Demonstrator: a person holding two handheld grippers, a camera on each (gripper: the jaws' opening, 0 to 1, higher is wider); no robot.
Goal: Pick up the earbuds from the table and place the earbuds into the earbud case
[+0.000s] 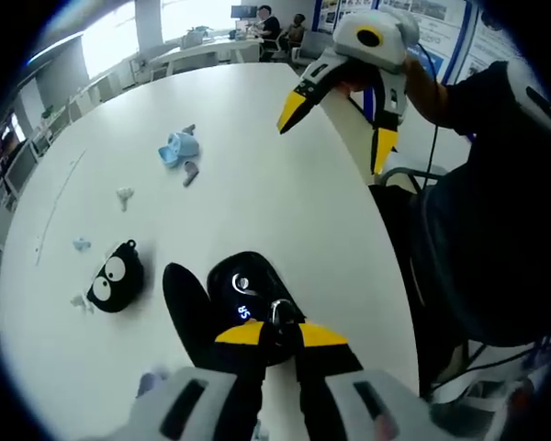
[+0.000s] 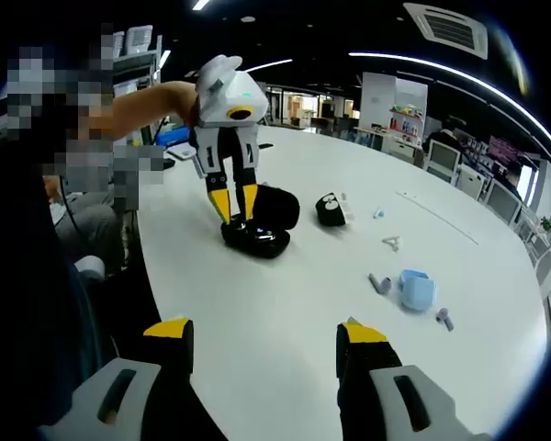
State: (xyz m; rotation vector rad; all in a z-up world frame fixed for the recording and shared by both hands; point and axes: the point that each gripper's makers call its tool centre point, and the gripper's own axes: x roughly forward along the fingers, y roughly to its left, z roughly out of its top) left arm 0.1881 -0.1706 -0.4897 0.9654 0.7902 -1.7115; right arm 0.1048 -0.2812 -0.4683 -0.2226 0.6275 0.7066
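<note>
We see a large white desk with a rounded edge, glossy enough to carry ceiling-light glare. Around it is an open office: bright windows and more desks with seated people at 12 o'clock in the left gripper view, and poster boards at 1 o'clock whose text is too small for us to read. In the right gripper view a dark ceiling with strip lights and an air vent spans the top, and monitors line the far side at 3 o'clock.

The black earbud case lies open on the desk, its lid flipped back. Inside it a small lit display shows digits we read as "55", though we cannot be sure. The left hand-held gripper has its yellow-tipped jaws drawn nearly together right at the case's near rim; we cannot tell whether they grip anything. In the right gripper view the same gripper stands tips-down over the case.

The right hand-held gripper hovers with its jaws wide apart and nothing between them, above bare desk.

Scattered further out are a round black pouch with cartoon eyes, a light blue case, and a small white earbud lying loose at 10 o'clock in the left gripper view, well apart from the black case.
</note>
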